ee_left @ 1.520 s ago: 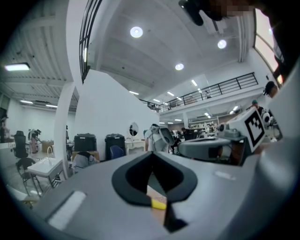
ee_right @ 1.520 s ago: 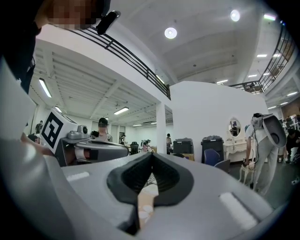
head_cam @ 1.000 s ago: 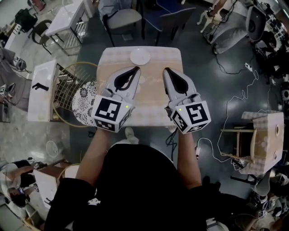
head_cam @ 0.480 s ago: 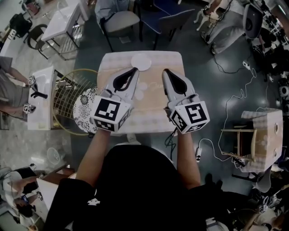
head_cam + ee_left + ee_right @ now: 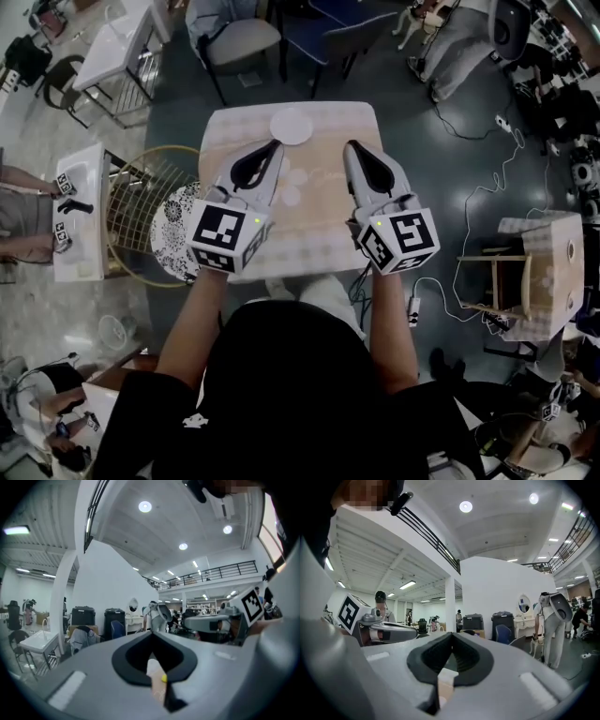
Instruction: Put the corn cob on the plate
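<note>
Holding both tools out over the bench [image 5: 319, 230], I have my left hand-held gripper [image 5: 274, 145] and my right hand-held gripper [image 5: 351, 147] squeezed shut, with nothing in them. Both point toward the white plate [image 5: 291, 125]. The plate sits at the far edge of the bench, just past the two tips and between them. My left tip is a bit closer to the plate.

I cannot find the corn cob for sure. A tiny yellow bit [image 5: 164, 678] shows through the slit of my left jaws, on my side of the plate. I think that may be the corn cob, so my left hand looks nearer to it. Which way it lies, I cannot tell.

Beyond the plate stands a grey chair [image 5: 239, 42] on the dark floor. Left of the plate and closer to me is a gold wire rack [image 5: 141, 202].
</note>
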Demonstrator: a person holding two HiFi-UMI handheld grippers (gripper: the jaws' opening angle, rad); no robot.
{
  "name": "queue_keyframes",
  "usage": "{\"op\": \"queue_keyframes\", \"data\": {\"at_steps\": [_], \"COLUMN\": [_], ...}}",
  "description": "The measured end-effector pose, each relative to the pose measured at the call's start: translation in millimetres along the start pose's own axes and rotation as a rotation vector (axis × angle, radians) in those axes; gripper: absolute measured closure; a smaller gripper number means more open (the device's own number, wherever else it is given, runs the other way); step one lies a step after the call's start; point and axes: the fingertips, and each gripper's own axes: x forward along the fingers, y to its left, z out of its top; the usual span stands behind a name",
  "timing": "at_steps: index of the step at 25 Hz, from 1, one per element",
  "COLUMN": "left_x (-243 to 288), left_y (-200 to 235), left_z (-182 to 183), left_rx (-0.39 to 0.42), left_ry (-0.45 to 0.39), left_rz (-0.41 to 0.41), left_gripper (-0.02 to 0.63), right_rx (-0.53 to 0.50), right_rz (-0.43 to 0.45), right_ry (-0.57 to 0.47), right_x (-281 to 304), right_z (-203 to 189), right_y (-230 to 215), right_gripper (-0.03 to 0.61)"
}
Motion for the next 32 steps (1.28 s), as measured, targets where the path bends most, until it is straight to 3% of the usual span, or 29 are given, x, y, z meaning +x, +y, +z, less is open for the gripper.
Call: {"op": "queue_keyframes", "data": {"at_steps": [10,20,32], "left_x": [26.8,94.5,164.9], "left_y": [-23.2,-42.7,-78.2], "left_z": [-27.1,-45.7,-120.0], "left_rx": [-0.029,0.002,-0.027], "left_ry": [0.044,0.075,0.217], "left_rz": [-0.049,-0.074,-0.233], "left_gripper": [0.609,0.609,0.609], "right_rx": [0.022,0.071,0.151], "right_rz": [-0.075,-0.105,-0.151], "right_ry": [0.045,0.122,0.253], "right_x": [-23.1,-26.4,-39.8], "right_z": [-29.3,-77.3,-159.8], "right_y": [-50.9,-117.4,-167.7], "right_gripper": [0.575,0.575,0.575]}}
